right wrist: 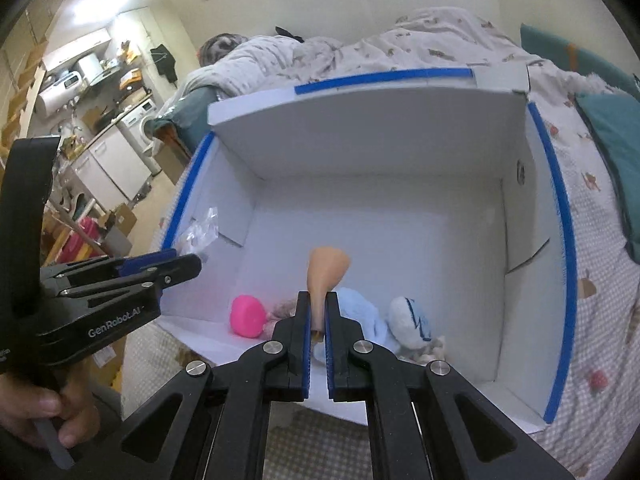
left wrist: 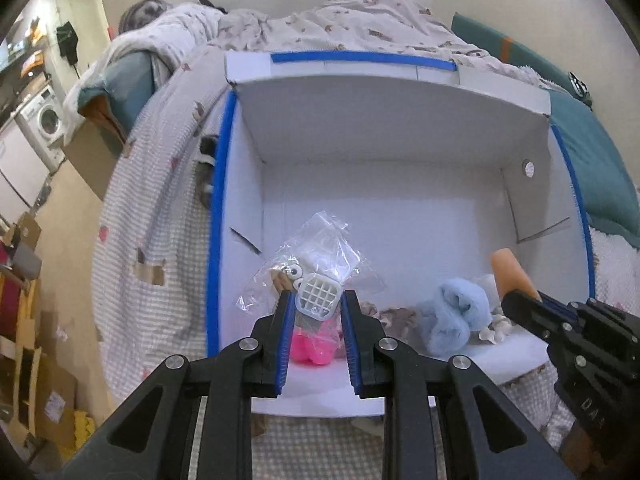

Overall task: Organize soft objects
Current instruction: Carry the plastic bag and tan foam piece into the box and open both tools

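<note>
A white box (left wrist: 400,128) with blue-taped rims sits open on the bed; it also shows in the right wrist view (right wrist: 360,132). My left gripper (left wrist: 317,300) is shut on a bagged white toy (left wrist: 320,294) in crinkly clear plastic, held over the box's near left side. My right gripper (right wrist: 318,300) is shut on a peach rubbery toy (right wrist: 326,270), held over the box's near edge; the toy also shows in the left wrist view (left wrist: 510,272). Inside lie a pink toy (right wrist: 248,316), a light blue plush (left wrist: 452,316) and a white plush (right wrist: 408,322).
The bed carries a rumpled patterned duvet (left wrist: 340,24) behind the box and teal pillows (left wrist: 600,168) to its right. A washing machine (left wrist: 46,120) and cardboard boxes (left wrist: 24,360) stand on the floor to the left.
</note>
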`<state>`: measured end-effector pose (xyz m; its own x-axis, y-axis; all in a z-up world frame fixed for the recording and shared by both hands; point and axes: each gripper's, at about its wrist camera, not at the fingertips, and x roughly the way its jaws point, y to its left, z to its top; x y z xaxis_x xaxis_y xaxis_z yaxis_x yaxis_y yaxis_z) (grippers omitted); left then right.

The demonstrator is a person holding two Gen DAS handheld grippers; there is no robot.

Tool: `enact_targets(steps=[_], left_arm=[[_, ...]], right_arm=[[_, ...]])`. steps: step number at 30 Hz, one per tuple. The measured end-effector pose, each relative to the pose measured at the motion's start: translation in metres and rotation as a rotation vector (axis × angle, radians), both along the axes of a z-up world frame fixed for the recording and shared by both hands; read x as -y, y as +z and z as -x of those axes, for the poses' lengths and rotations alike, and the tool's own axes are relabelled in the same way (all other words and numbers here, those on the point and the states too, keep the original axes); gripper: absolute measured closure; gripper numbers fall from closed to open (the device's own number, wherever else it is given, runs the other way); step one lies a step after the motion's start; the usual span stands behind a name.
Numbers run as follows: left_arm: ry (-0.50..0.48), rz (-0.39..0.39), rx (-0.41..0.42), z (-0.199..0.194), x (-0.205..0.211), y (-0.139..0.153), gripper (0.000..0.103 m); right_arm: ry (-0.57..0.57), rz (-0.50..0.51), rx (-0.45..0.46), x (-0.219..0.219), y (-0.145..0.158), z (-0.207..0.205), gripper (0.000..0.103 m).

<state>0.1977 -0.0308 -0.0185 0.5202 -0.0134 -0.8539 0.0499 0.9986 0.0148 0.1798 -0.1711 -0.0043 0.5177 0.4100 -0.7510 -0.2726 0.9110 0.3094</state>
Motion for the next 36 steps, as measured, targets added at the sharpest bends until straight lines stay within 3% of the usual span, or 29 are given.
enact_targets(steps=[8,16,28,31,34,36], left_arm=[[0.017,0.014,0.005,-0.003,0.002,-0.020,0.082],[0.047,0.076,-0.005,-0.005,-0.008,-0.026,0.082],[0.034,0.047,0.003,0.001,-0.001,-0.022,0.081],[0.033,0.036,-0.008,0.001,0.000,-0.024,0.079],[0.031,0.015,-0.010,0.001,0.002,-0.023,0.059],[0.034,0.001,0.001,0.002,0.003,-0.022,0.033]], right_arm=[[-0.005,0.027,-0.020,0.000,-0.010,-0.002,0.096],[-0.010,-0.036,-0.047,0.001,-0.013,-0.010,0.096],[-0.019,-0.029,-0.042,-0.003,-0.014,-0.012,0.095],[-0.021,-0.031,-0.045,-0.002,-0.016,-0.012,0.089],[-0.035,-0.031,-0.044,0.000,-0.015,-0.013,0.078],[-0.042,-0.033,-0.040,0.001,-0.014,-0.013,0.070]])
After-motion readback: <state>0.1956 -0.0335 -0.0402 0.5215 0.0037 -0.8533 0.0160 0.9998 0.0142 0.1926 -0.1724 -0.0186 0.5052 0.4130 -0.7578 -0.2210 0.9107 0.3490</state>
